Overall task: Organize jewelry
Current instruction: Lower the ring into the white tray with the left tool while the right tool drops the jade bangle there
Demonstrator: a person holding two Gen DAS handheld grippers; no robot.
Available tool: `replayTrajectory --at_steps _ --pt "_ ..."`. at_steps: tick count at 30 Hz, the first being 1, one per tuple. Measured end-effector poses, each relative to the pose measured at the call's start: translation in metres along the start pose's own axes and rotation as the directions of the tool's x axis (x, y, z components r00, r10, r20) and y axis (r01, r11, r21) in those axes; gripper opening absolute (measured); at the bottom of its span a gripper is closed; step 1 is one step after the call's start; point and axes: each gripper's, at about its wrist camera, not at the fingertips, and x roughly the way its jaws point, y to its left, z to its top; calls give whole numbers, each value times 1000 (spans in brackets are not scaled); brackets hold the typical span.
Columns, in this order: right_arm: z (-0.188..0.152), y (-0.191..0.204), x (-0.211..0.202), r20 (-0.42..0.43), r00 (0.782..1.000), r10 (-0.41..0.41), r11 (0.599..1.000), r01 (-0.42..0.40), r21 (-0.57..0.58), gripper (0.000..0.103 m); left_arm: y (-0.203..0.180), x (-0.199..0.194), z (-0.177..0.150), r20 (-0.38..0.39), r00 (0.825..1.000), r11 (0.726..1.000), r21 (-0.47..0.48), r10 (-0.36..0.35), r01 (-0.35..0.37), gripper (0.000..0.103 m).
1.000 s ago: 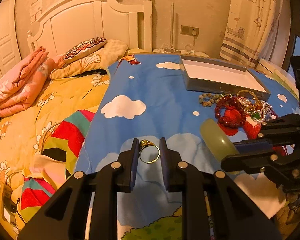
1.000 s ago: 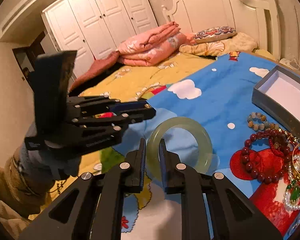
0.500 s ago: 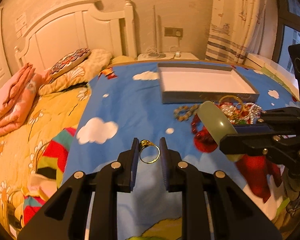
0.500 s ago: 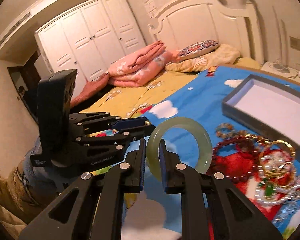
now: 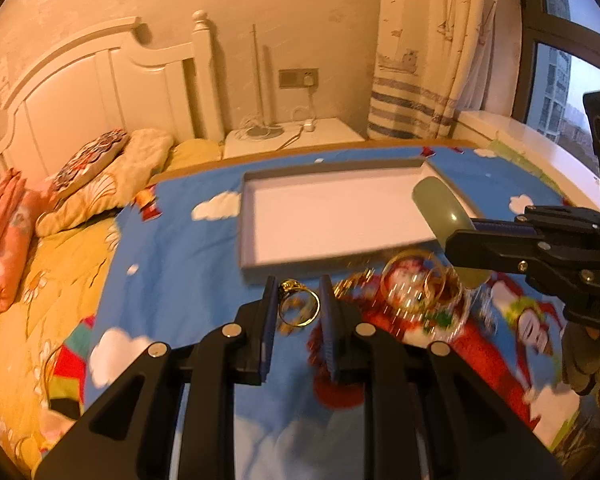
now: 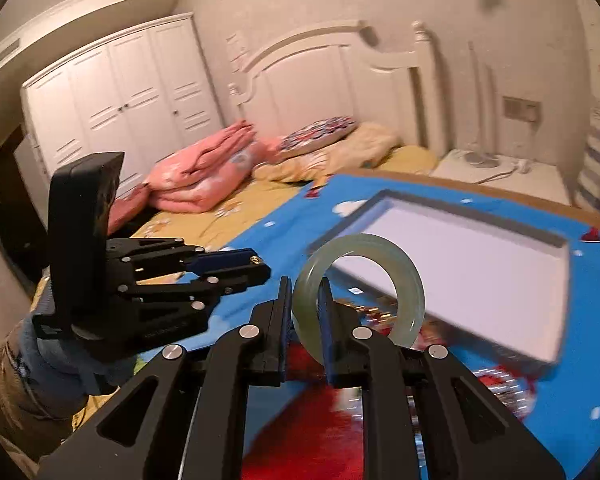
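You held both claws over the bed, above the blue cloud-print sheet (image 5: 180, 248). Your left claw (image 5: 298, 306) was clenched on a gold ring (image 5: 300, 308), just short of the near wall of the shallow grey box (image 5: 248, 236) with its white floor. Your right claw (image 6: 306, 304) was clamped on the pale green bangle (image 6: 410, 292), which hung over the box's near right corner. The rest of the jewelry (image 5: 416, 292), gold bangles and beads, lay blurred on the sheet just in front of the box. Beyond the box stood a white nightstand (image 5: 292, 140) against the wall, with the white headboard (image 5: 100, 88) to its left and a striped curtain (image 5: 416, 80) to its right. Pillows (image 5: 112, 168) lay well left of the box, and white wardrobe doors (image 6: 120, 96) stood farther left.
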Motion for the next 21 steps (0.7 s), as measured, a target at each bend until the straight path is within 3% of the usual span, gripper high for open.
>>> replayTrajectory --at_steps 5,10,17,21 --pt "5 -25 4 -23 996 -88 996 88 -16 16 -7 29 23 -12 999 999 -1 -33 33 20" --pt "12 -60 17 -73 980 -185 982 182 -40 16 -4 65 42 -53 998 1000 -4 -22 22 20" --pt "12 -114 57 -230 933 -277 961 273 -51 16 -1 123 65 -124 992 1000 20 -10 12 20" --pt "14 -126 75 -263 918 -298 954 290 -71 16 0 155 81 -156 988 1000 16 -15 17 20"
